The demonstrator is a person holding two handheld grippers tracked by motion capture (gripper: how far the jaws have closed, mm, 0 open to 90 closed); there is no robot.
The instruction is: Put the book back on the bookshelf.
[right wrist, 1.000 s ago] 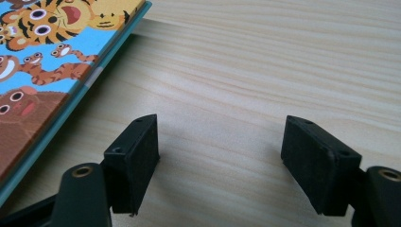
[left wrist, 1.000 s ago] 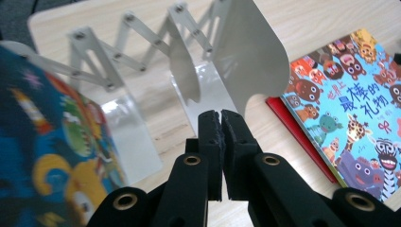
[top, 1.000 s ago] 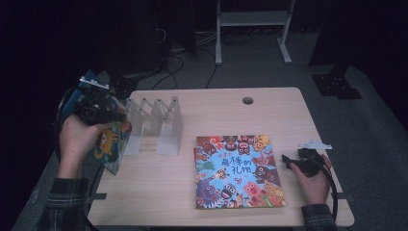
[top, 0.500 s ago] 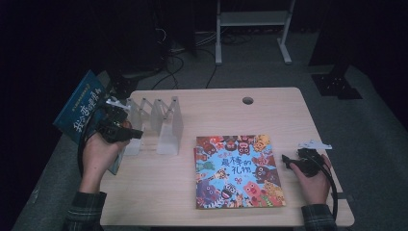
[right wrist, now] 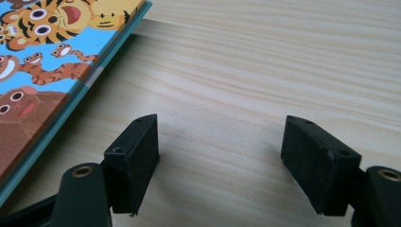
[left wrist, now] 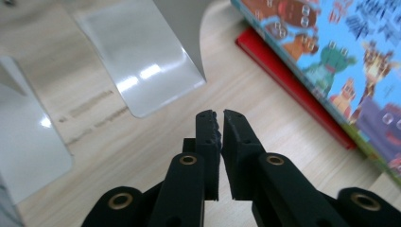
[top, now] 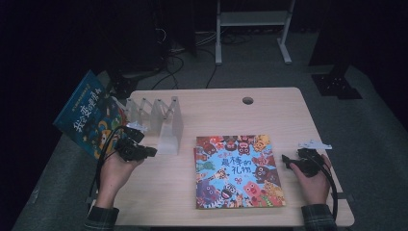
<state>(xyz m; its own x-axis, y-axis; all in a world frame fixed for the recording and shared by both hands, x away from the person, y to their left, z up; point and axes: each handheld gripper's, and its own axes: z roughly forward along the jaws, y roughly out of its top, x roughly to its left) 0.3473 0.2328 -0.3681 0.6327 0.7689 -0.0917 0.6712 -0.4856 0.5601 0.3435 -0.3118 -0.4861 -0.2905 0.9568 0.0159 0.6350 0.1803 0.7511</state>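
Now the left claw point(top: 144, 151) hangs low over the counter point(top: 269, 113) near its left edge, just in front of the clear divider rack point(top: 159, 120). Its jaws have just been opening a little; in the left gripper view a thin slit parts them and nothing sits between them, so the left claw point(left wrist: 220, 116) is all but closed and empty. Behind it, at the rack's left end, a blue picture book point(top: 89, 115) stands tilted, leaning out past the left edge of the counter; whether it rests in a slot or against the outer plate cannot be told. The left claw is close to that book but apart from it.

A second, colourful animal book point(top: 235, 171) lies flat toward the front edge, right of the middle, with a red book point(left wrist: 288, 80) showing beneath its edge. The right claw point(top: 286, 161) rests on the counter near the right edge, just beside the flat book's right side. Its jaws stand wide apart over bare wood, gripping nothing, in the right gripper view point(right wrist: 220, 156).
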